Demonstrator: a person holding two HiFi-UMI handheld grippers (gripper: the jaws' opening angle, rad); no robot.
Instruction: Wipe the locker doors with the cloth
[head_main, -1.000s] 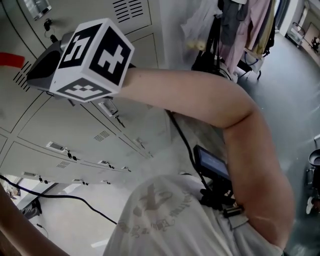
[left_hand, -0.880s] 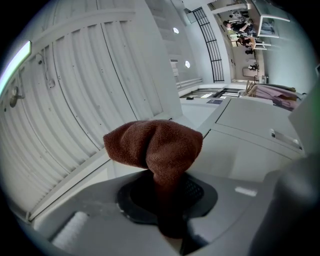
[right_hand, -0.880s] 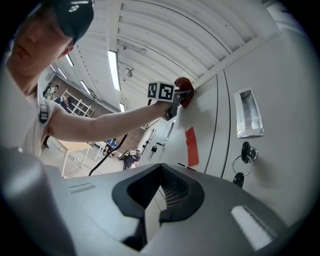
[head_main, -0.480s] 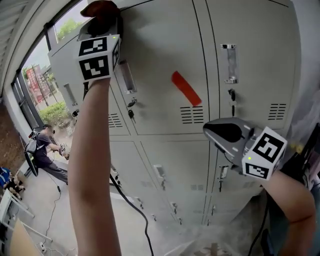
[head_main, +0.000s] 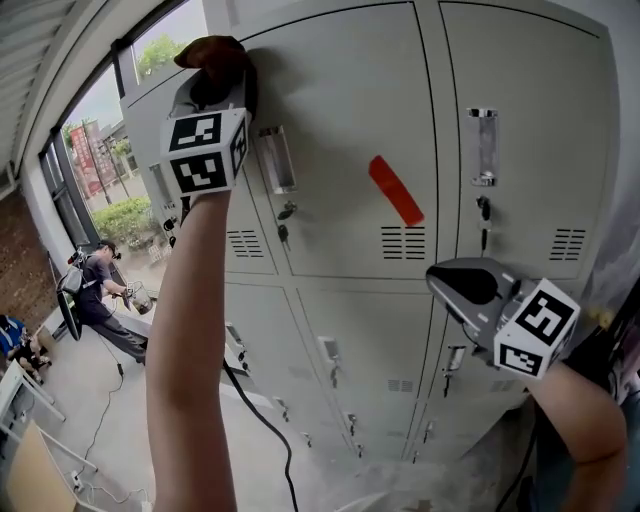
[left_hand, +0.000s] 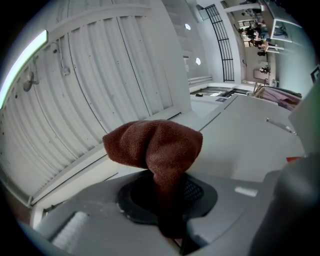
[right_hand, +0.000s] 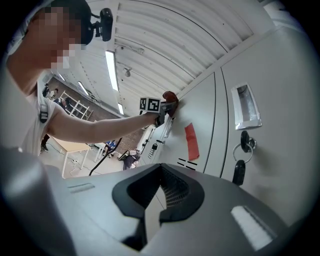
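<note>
Clamped in the left gripper (head_main: 214, 82): a brown cloth (head_main: 213, 52), bunched into a pad above the closed jaws, its tail pinched between them. Held high on an outstretched arm, presumably to reach the top left corner of the upper locker door (head_main: 340, 110). Pressed against the grey metal there, or just at it; actual contact hard to confirm. In the left gripper view, standing out of the jaws as a folded lump, with the locker's pale surface just beyond.

Hanging lower and to the right, well apart from the cloth: the right gripper (head_main: 447, 280), jaws drawn together to a thin slit with nothing between them. Probably parked as the idle tool, pointing at the neighbouring door, where a key (right_hand: 239, 171) dangles from a lock below a clear label holder (right_hand: 247, 106).

Stuck diagonally on the upper door being wiped: a red strip (head_main: 396, 190), above the vent slots (head_main: 404, 242).

As for containers: a bank of grey lockers, every door in sight shut, so contents not to be seen. Unclear whether the label holder carries a card.

Judging by the cloth's position: wiping at the very top of one door, with the lower doors (head_main: 350, 350) yet to do.
</note>
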